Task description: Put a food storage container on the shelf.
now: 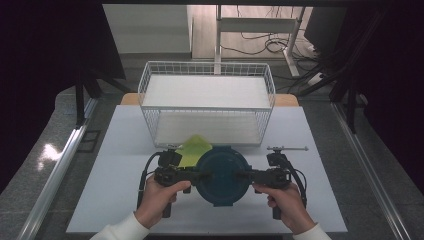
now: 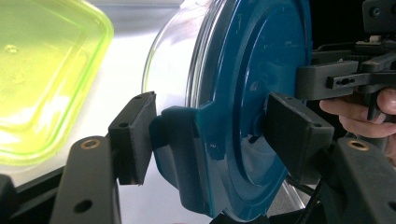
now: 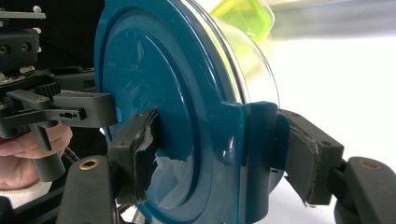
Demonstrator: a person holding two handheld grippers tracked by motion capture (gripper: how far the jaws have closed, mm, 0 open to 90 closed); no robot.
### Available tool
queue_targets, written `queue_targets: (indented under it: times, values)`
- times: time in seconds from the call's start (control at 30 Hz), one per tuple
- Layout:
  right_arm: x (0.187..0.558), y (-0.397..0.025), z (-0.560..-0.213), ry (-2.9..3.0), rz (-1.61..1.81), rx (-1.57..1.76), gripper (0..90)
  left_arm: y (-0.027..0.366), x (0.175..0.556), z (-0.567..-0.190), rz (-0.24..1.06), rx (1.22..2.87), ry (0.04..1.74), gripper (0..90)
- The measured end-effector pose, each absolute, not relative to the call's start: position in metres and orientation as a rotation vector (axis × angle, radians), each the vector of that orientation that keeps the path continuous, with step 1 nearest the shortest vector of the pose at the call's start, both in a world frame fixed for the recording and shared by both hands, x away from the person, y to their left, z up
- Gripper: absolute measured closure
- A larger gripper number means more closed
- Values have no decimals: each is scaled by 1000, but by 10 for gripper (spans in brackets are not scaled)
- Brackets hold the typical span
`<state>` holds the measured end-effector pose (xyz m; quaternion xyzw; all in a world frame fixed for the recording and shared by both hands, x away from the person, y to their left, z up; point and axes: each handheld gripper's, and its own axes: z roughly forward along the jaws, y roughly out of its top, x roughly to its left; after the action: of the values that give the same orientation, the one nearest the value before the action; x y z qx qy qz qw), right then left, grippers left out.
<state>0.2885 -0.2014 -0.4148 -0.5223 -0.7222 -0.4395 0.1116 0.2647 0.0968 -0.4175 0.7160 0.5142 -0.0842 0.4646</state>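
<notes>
A round clear container with a teal lid [image 1: 222, 174] is at the table's front centre. My left gripper [image 1: 201, 176] is shut on its left rim, and my right gripper [image 1: 243, 176] is shut on its right rim. In the left gripper view the jaws [image 2: 212, 140] pinch the lid [image 2: 252, 93] and its side clasp [image 2: 180, 149]. In the right gripper view the jaws [image 3: 222, 154] clamp the lid [image 3: 154, 74] and the opposite clasp [image 3: 257, 140]. I cannot tell whether the container rests on the table or hangs just above it.
A yellow-green plastic container [image 1: 192, 148] lies just behind the teal lid, touching or nearly touching it. A white wire basket [image 1: 207, 102] stands at the back of the white table [image 1: 115, 170]. A small metal tool [image 1: 287, 148] lies at the right.
</notes>
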Motion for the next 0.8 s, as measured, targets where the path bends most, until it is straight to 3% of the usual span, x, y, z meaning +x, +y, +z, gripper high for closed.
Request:
queue_targets:
  times: [0.8]
  values:
    - [311,-193,-376,-2151,-1346,-1519,321,105,287,-381,-158,1747,1237,359]
